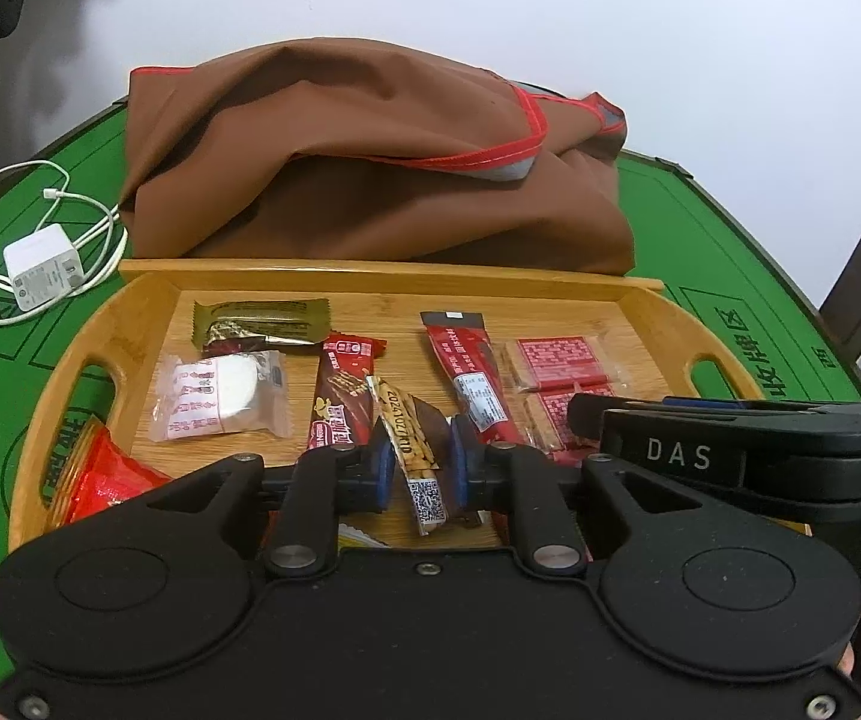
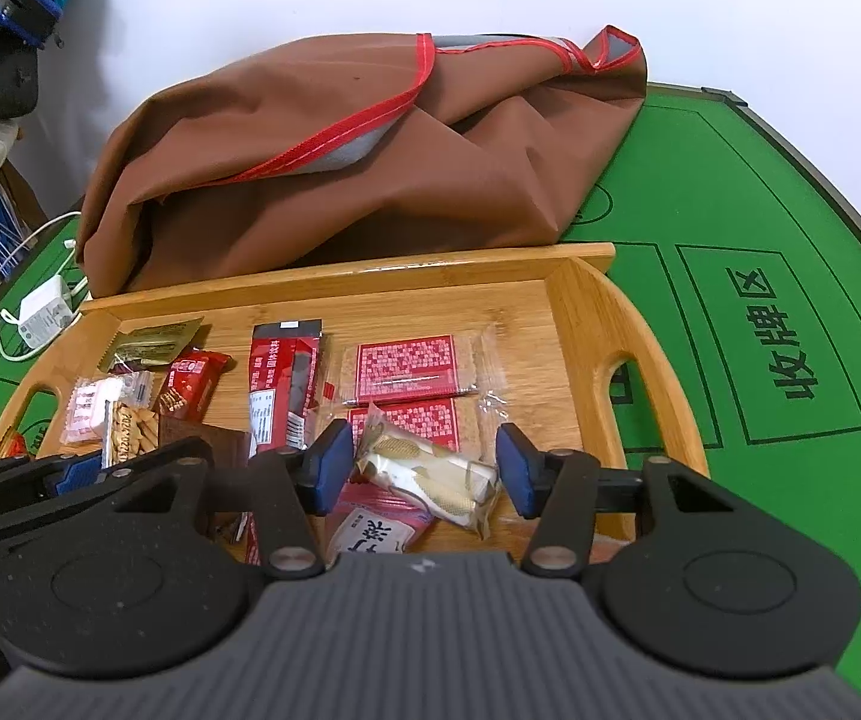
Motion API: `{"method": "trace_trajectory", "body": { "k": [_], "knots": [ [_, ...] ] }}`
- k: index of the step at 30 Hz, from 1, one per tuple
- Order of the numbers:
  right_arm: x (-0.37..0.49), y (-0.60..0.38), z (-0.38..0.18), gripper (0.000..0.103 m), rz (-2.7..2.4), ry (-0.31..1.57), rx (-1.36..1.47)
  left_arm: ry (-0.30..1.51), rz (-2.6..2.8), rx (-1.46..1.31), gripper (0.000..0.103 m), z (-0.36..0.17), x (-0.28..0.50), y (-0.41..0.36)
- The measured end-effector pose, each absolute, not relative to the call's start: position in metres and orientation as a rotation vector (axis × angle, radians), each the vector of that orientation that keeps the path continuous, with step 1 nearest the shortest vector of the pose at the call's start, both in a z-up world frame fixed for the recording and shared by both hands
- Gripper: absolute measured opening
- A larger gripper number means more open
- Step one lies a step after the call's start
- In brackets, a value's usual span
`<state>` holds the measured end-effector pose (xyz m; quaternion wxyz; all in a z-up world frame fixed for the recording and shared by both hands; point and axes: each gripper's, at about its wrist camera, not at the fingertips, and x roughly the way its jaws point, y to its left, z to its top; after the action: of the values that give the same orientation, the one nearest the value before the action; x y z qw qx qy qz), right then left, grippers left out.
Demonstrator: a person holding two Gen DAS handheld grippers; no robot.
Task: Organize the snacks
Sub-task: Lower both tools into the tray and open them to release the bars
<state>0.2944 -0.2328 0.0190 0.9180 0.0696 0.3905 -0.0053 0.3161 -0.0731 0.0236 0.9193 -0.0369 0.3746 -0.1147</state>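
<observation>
On a wooden tray (image 1: 148, 294) set on a green table (image 2: 730, 228), the left gripper (image 1: 415, 468) had clenched a brown-and-cream snack bar (image 1: 412, 450) near the tray's near edge, pads pressed to the wrapper's sides. The right gripper (image 2: 424, 468) stood released, jaws wide around a gold-and-white packet (image 2: 430, 474) that lay flat by the near right corner, touching neither pad. Both packs looked light, crinkly and slick, their contents probably brittle; a hold across the middle, not the flimsy sealed ends, seemed safest. A brown bag (image 1: 370, 168) slumped against the tray's far edge, its inside hidden. Snacks under the grippers' bodies were cut off.
</observation>
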Motion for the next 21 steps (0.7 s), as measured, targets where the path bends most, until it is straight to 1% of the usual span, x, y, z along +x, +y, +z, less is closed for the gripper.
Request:
{"method": "trace_trajectory", "body": {
  "k": [8, 10, 12, 14, 17, 19, 20, 21],
  "knots": [
    [0.287, -0.231, 0.025, 0.060, 0.010, 0.790, 0.138, 0.757, -0.216, -0.041, 0.019, 0.027, 0.311, -0.076],
    [0.285, -0.230, 0.026, 0.060, 0.014, 0.788, 0.136, 0.751, -0.210, -0.034, 0.024, 0.028, 0.309, -0.075],
    [0.282, -0.230, 0.028, 0.065, 0.012, 0.782, 0.133, 0.749, -0.204, -0.033, 0.027, 0.030, 0.307, -0.075],
    [0.280, -0.231, 0.031, 0.068, 0.015, 0.779, 0.130, 0.747, -0.204, -0.037, 0.029, 0.032, 0.306, -0.073],
    [0.275, -0.231, 0.035, 0.069, 0.013, 0.769, 0.118, 0.735, -0.200, -0.041, 0.035, 0.036, 0.303, -0.071],
    [0.272, -0.231, 0.038, 0.069, 0.010, 0.761, 0.113, 0.722, -0.193, -0.035, 0.042, 0.039, 0.300, -0.070],
    [0.270, -0.232, 0.039, 0.070, 0.010, 0.758, 0.114, 0.717, -0.192, -0.034, 0.043, 0.041, 0.299, -0.069],
    [0.268, -0.232, 0.041, 0.070, 0.010, 0.755, 0.116, 0.713, -0.191, -0.034, 0.046, 0.042, 0.297, -0.069]
  ]
}}
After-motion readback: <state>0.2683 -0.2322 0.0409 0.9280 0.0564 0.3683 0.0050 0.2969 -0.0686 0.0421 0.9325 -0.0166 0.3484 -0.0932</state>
